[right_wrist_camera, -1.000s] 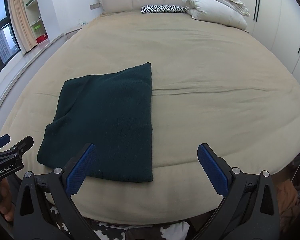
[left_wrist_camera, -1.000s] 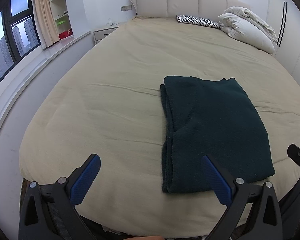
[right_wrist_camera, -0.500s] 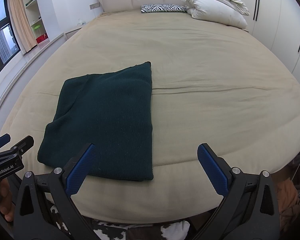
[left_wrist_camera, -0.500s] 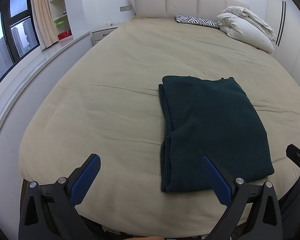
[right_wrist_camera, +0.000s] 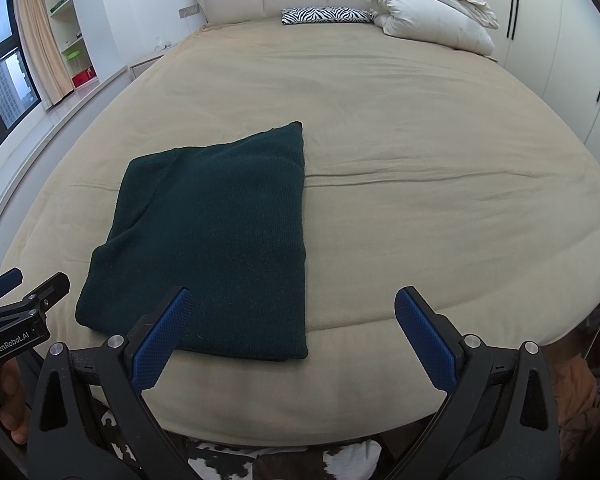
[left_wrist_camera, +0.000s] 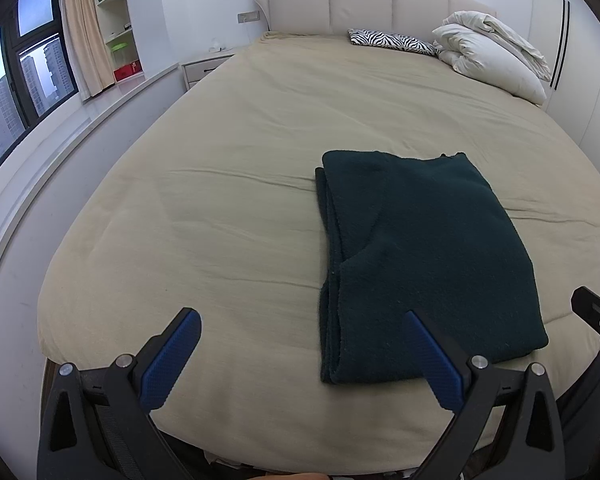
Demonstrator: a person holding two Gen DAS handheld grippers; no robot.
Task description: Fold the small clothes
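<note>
Blue-padded left gripper agape, level

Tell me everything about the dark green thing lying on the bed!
The dark green garment looks like soft, fuzzy knit. It is folded into a neat rectangle, with stacked layers showing along its left edge, and lies flat near the foot of the tan bed cover. Only the cover touches it. The left tool and the right tool are both open and hold nothing, short of it.
</note>
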